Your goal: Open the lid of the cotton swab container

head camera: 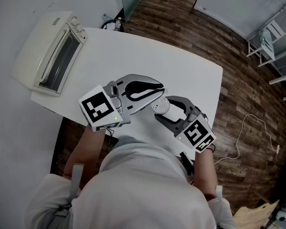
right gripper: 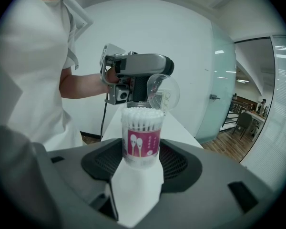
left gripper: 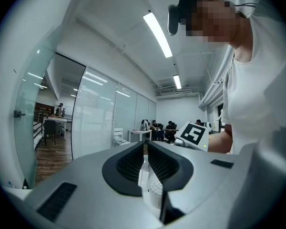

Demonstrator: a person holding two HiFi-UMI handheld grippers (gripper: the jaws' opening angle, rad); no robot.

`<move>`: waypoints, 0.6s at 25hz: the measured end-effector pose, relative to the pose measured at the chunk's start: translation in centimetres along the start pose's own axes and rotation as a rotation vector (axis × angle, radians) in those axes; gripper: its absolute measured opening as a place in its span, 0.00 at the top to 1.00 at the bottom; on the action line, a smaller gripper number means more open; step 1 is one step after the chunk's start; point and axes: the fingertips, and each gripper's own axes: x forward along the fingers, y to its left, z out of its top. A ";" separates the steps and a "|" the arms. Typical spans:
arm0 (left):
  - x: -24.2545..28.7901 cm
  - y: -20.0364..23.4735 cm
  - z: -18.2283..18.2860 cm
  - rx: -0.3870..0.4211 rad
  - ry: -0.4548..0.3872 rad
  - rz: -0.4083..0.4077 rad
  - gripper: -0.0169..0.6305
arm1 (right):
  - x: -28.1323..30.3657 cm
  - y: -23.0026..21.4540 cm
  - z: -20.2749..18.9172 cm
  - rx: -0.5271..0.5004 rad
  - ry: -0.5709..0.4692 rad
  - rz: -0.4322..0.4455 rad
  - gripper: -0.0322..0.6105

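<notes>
**Item: cotton swab container**, clear round tub with a pink label, packed full of upright swabs.

**Location:** sitting by the near edge of the table, close to the person, between the two grippers and well apart from the toaster oven at the far left corner.

**Tools:** the right gripper is clamping the tub's lower body between its pads. The left gripper is pinching the rim of the clear domed lid, its jaws nearly together on that thin edge. The lid is standing raised behind the tub, leaving the swab heads uncovered.

**Handling, as judged:** very light; thin plastic walls are likely flexing under a hard squeeze, and the smooth surface is probably slipping easily. The labelled lower body is serving as the best hold for the tub. The lid's rim, opposite any hinge, is the sensible hold for the lid. Tilting is risking spilled swabs.

**Hard to make out:**
- Whether a hinge is joining the lid to the tub, or the lid is already free.
- Whether the tub's base is resting on the table or hanging just above it, since the right gripper is covering it.
- The lid in the head view, where the left gripper is hiding it.
</notes>
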 end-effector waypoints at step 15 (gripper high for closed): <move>-1.0 3.2 0.0 -0.064 -0.042 0.117 0.95 | -0.4 2.0 1.9 -0.002 -0.097 0.056 0.56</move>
